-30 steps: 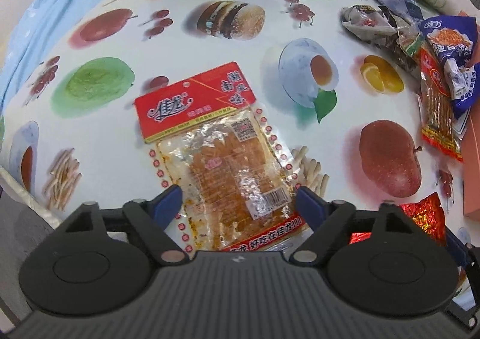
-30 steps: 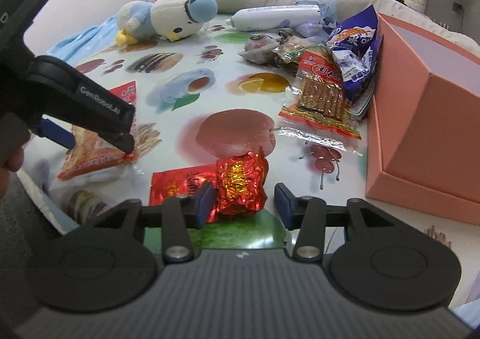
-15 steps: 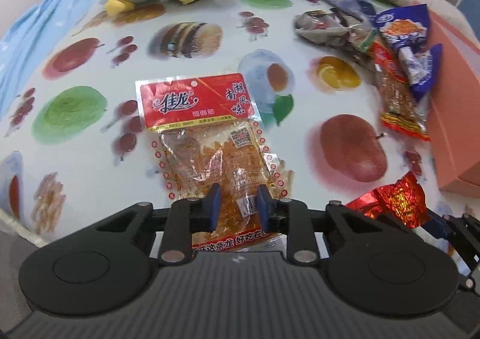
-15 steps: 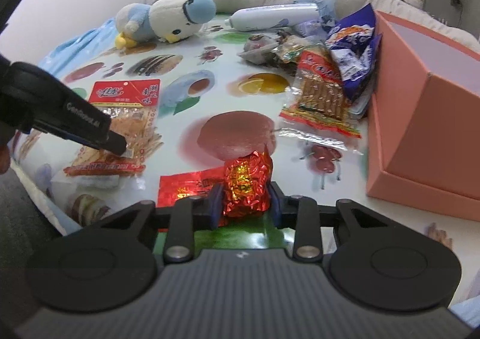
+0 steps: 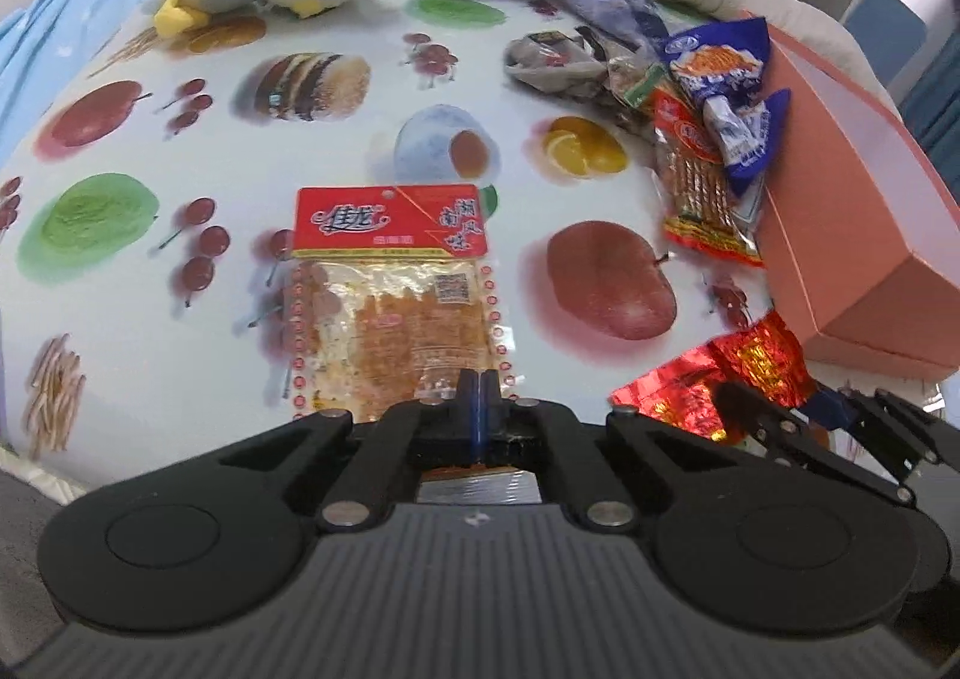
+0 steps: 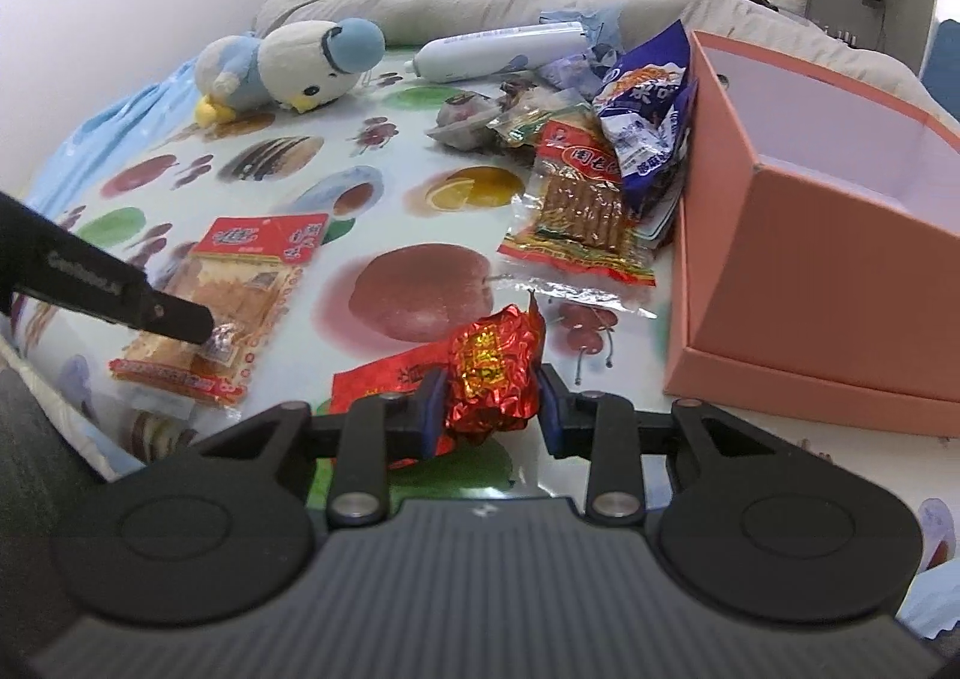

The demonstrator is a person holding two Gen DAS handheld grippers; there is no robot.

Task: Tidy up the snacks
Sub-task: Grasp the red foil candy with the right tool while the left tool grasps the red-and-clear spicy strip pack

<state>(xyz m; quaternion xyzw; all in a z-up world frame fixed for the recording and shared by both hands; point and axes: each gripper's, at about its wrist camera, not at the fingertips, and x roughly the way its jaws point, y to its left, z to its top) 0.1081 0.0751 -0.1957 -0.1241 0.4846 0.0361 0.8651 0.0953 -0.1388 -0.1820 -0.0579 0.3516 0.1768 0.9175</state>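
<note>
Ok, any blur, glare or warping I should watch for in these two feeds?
Left wrist view: strong fisheye bend at the edges, red foil snack softly blurred, glare on the clear snack packet. Right wrist view: sharper, same bend on the pink box, foil glints, even light.

A printed tablecloth point(image 6: 420, 150) is spread over the surface, and everything is laid on it. At the near left a flat snack packet point(image 6: 234, 295) is found, with a crumpled foil packet point(image 6: 495, 373) to its right at the near edge. Further right an open box point(image 6: 840, 271) is placed (its opening turned toward the left). A heap of snack bags point(image 6: 612, 138) is piled against its left wall. At the far side a plush bird point(image 6: 288, 66) is laid, with a tube-shaped package point(image 6: 498, 51) to its right.
</note>
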